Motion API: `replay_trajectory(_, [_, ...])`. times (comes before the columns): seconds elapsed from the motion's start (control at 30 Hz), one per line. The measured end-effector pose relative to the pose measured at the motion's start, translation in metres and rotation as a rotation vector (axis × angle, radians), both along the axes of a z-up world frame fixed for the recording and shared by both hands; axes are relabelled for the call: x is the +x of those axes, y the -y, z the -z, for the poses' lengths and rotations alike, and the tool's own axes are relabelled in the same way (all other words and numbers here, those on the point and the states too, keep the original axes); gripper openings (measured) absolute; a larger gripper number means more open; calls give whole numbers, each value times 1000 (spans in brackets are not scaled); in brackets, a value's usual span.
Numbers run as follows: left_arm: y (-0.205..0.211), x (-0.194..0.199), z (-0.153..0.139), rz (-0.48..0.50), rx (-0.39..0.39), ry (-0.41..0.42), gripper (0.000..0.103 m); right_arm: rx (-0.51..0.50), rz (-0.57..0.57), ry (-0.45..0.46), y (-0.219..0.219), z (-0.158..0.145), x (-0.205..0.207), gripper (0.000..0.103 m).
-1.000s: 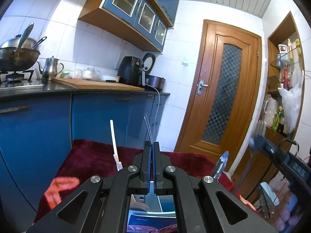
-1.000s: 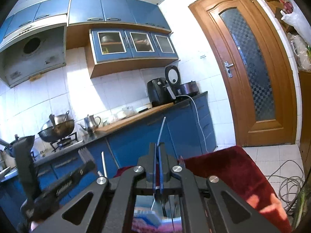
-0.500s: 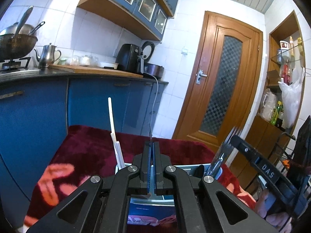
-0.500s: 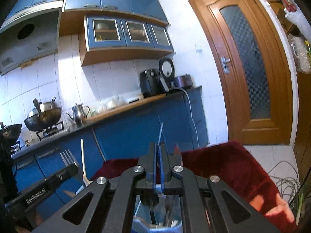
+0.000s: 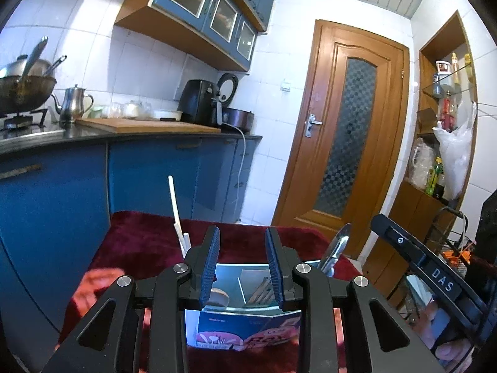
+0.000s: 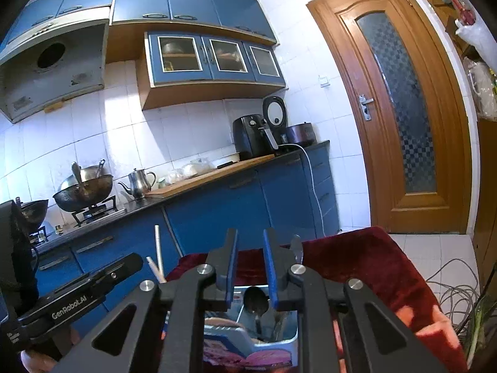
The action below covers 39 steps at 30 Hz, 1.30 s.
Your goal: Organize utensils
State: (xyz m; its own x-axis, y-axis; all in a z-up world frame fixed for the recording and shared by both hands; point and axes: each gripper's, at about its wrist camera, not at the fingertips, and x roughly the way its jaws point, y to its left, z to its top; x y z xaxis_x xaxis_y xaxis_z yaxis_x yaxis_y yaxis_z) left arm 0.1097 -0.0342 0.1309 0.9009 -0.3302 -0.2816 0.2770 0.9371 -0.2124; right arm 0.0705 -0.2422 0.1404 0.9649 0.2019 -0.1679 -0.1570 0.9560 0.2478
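Right now your left gripper (image 5: 242,248) has its ribbed blue-padded black fingers (image 5: 208,262) spread apart with nothing between them, hovering just above the glossy blue-and-pink printed cardboard utensil box (image 5: 245,331) that sits on the dark red plush cloth (image 5: 146,242). Through the gap you see the box's pale inner divider and what look like wooden sticks leaning in the right compartment; a rounded pale object sits in the left one, too hidden to name. Slim white plastic sticks (image 5: 177,217) stand upright at the box's far left corner, just beyond your left finger. A shiny metal utensil handle (image 5: 337,248) pokes up tilted at the far right corner, outside your right finger. Your right gripper (image 6: 250,264) is likewise parted and empty, its fingers (image 6: 230,267) straddling the view down into the same box (image 6: 248,342). Directly below that gap a dark polished metal spoon (image 6: 256,303) stands bowl-up inside the box, not touching either pad. More handles crowd beside it, blurred. Another metal utensil tip (image 6: 296,250) sticks up just right of your right finger; the white sticks (image 6: 158,255) stand off to the left. Behind everything run blue glossy cabinet fronts (image 6: 217,214) and a varnished wooden door (image 6: 400,108).
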Motion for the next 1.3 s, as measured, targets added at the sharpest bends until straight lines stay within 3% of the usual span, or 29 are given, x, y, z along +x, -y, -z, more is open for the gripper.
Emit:
replay_trajectory(0.4, [-16, -66, -22, -44, 64, 28, 31, -12, -44, 20, -15, -22, -69, 24])
replay_trajectory(0.6, [-23, -101, -19, -56, 80, 31, 40, -31, -58, 11, -23, -15, -107, 30])
replay_trajectory(0.87, [-31, -139, 14, -99, 102, 17, 53, -72, -46, -14, -30, 14, -143, 47])
replay_trajectory(1.03, [-31, -150, 42, -134, 132, 0, 71, -103, -31, -26, -31, 40, -157, 59])
replay_trajectory(1.3, [-28, -154, 83, -227, 198, 7, 78, -149, 27, -76, -28, 84, -159, 75])
